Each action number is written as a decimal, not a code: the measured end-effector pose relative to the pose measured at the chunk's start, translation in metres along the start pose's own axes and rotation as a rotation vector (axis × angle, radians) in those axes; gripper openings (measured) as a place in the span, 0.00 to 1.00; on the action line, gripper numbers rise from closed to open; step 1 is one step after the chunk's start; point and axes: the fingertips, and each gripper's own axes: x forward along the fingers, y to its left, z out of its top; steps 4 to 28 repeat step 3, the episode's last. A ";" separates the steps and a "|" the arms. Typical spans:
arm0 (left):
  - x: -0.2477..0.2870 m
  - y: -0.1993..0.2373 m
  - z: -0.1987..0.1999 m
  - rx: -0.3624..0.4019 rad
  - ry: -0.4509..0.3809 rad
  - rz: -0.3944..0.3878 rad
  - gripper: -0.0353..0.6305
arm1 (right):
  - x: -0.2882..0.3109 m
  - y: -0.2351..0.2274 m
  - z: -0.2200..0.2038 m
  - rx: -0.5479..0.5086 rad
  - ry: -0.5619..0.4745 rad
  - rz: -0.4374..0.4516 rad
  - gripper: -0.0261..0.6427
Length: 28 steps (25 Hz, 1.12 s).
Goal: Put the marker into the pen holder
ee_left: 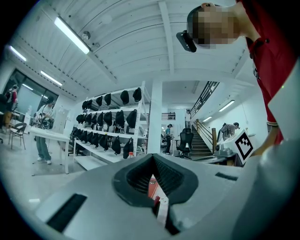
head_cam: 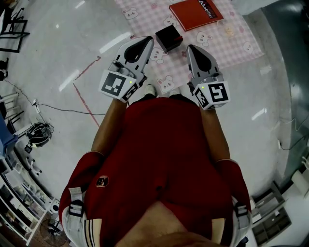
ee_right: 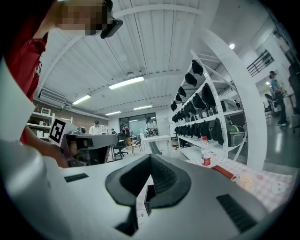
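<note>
holding both grippers out over the floor, we have the left gripper [head_cam: 147, 42] and right gripper [head_cam: 191, 49] with fingers pressed together, gripping nothing. the black pen holder [head_cam: 169, 37] stands on the pink checked cloth [head_cam: 231, 43] between their tips, near the red book [head_cam: 195, 13].

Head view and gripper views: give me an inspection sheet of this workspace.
Surface: pink checked cloth on a glossy floor.
Job's things: black pen holder on the cloth; marker: nothing seen.
Clutter: red book on the cloth, beyond the pen holder.
Grippers: left gripper and right gripper both shut, empty.
Cables: cable and a coil on the floor at left.
Surroundings: shelves at lower left; people in the background.
</note>
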 end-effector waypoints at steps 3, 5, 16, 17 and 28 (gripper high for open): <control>0.002 0.002 -0.003 0.001 0.001 -0.002 0.06 | 0.003 -0.002 -0.003 0.001 0.001 -0.002 0.04; 0.002 0.002 -0.003 0.001 0.001 -0.002 0.06 | 0.003 -0.002 -0.003 0.001 0.001 -0.002 0.04; 0.002 0.002 -0.003 0.001 0.001 -0.002 0.06 | 0.003 -0.002 -0.003 0.001 0.001 -0.002 0.04; 0.002 0.002 -0.003 0.001 0.001 -0.002 0.06 | 0.003 -0.002 -0.003 0.001 0.001 -0.002 0.04; 0.002 0.002 -0.003 0.001 0.001 -0.002 0.06 | 0.003 -0.002 -0.003 0.001 0.001 -0.002 0.04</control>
